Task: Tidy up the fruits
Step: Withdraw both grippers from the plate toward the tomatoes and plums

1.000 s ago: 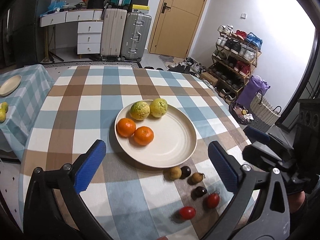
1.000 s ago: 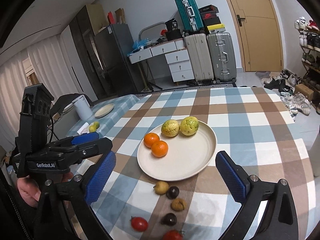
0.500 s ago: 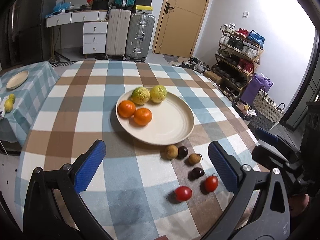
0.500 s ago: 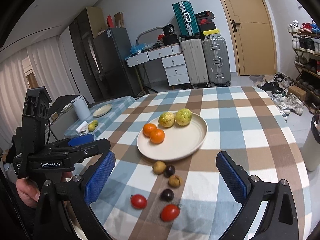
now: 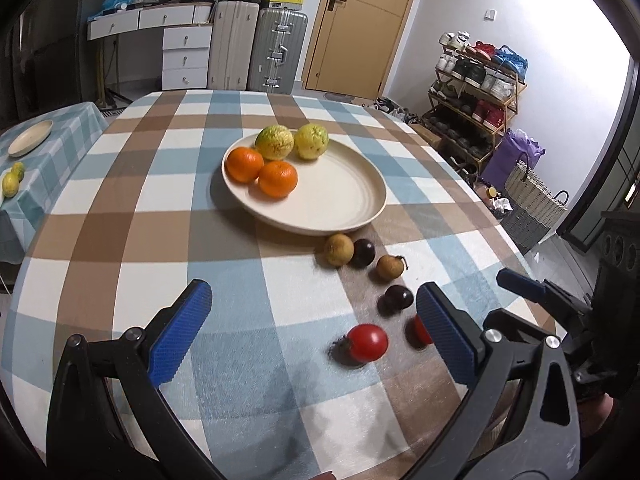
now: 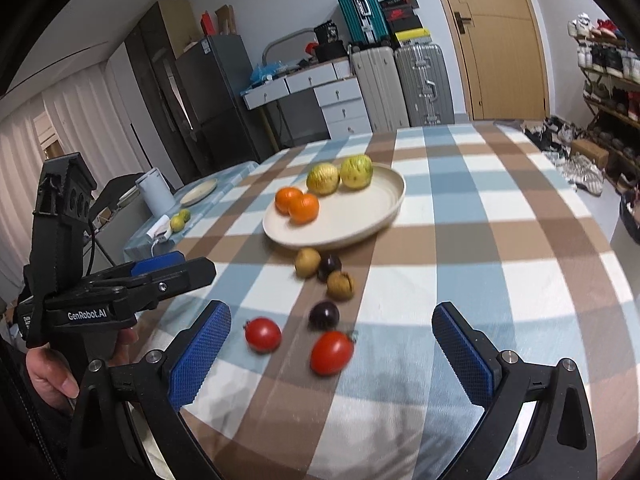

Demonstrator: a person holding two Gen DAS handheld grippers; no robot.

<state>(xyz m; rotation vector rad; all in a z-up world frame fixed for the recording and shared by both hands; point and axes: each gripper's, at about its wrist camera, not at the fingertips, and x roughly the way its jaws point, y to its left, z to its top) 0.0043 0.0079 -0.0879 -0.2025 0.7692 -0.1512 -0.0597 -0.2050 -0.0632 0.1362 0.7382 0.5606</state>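
Note:
A cream plate (image 5: 340, 196) (image 6: 360, 208) on the checked table holds two oranges (image 5: 278, 178) (image 6: 304, 208) and two yellow-green fruits (image 5: 274, 142) (image 6: 356, 172). In front of it lie two tan fruits (image 5: 339, 249) (image 6: 307, 262), two dark plums (image 5: 395, 298) (image 6: 324, 315) and two red tomatoes (image 5: 367, 342) (image 6: 332, 352). My left gripper (image 5: 312, 332) is open above the table's near edge, beside the tomatoes. My right gripper (image 6: 330, 356) is open, with a tomato between its fingers' line of sight. Both are empty.
A side table (image 5: 48, 148) at left carries a small plate (image 5: 30, 142) and limes (image 5: 12, 182). A white kettle (image 6: 154, 196) stands there too. Suitcases (image 5: 276, 50), drawers, a door and a shoe rack (image 5: 476, 88) line the room behind.
Both grippers have drawn back and lowered toward the near table edge. The small fruits now sit closer to the fingers. Nothing was grasped.

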